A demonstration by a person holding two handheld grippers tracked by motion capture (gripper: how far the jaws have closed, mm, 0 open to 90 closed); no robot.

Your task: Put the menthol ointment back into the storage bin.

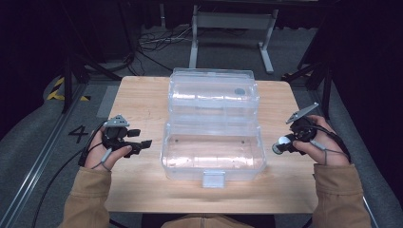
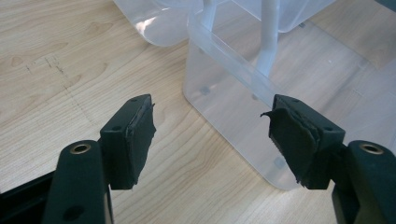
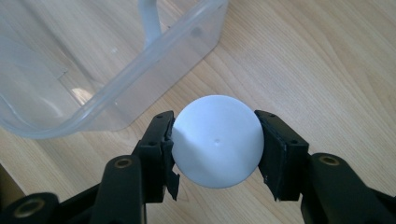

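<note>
A clear plastic box [image 1: 213, 156] stands open in the middle of the wooden table [image 1: 142, 95], its lid [image 1: 213, 92] folded back behind it. My right gripper [image 1: 281, 146] hovers to the right of the box and is shut on a white ball [image 3: 215, 141], both pads pressed on the ball's sides. Its jaws point toward the box's right wall [image 3: 154, 60]. My left gripper [image 1: 140, 138] rests left of the box, open with nothing between its pads [image 2: 140, 135]. In the left gripper view the box corner [image 2: 233, 112] lies just ahead.
A white latch [image 1: 213, 179] sticks out at the box's front edge. A round dark sticker [image 1: 240, 91] sits on the lid. Bare table lies on both sides of the box. Metal frame legs [image 1: 266, 52] and cables stand on the floor beyond the table.
</note>
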